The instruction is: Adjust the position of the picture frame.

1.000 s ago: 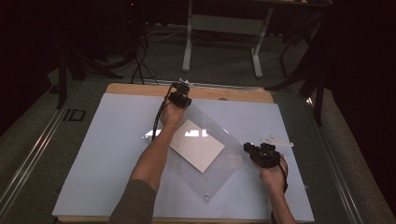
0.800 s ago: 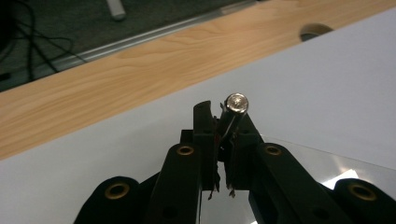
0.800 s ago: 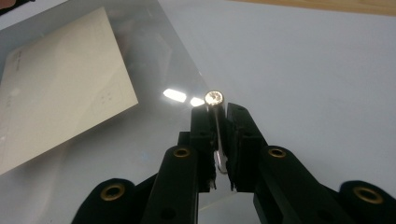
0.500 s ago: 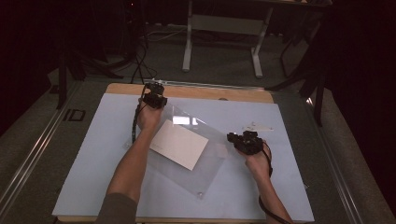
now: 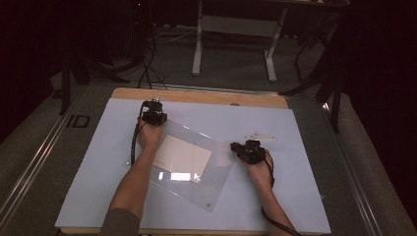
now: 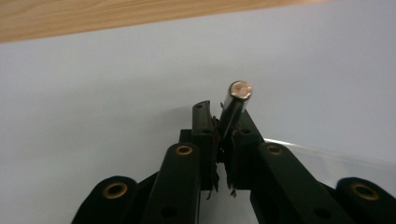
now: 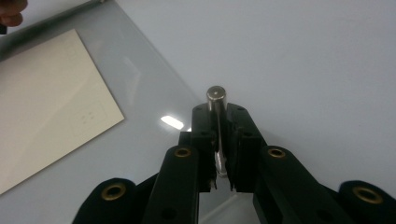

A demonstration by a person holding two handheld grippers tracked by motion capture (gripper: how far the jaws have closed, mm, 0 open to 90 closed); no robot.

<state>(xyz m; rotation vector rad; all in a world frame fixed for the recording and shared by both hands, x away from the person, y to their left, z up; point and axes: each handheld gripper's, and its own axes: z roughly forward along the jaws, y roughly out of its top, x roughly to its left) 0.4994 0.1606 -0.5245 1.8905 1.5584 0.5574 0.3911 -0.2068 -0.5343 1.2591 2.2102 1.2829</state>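
A pale blue mat [image 5: 305, 147] covers the worktop [image 5: 196, 96]. On it lies a clear sheet [image 5: 216, 182] over white paper [image 5: 183, 152]. The left gripper [image 6: 223, 122], at the sheet's 10 o'clock corner, pinches a dark pin [image 6: 235, 105]; the right gripper [image 7: 218, 122], at 3 o'clock, pinches a silver pin [image 7: 217, 121].

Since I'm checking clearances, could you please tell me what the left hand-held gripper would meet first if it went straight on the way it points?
Probably nothing soon: ahead of the left hand-held gripper lies bare pale mat, then the table's wooden edge. Depth is hard to judge.
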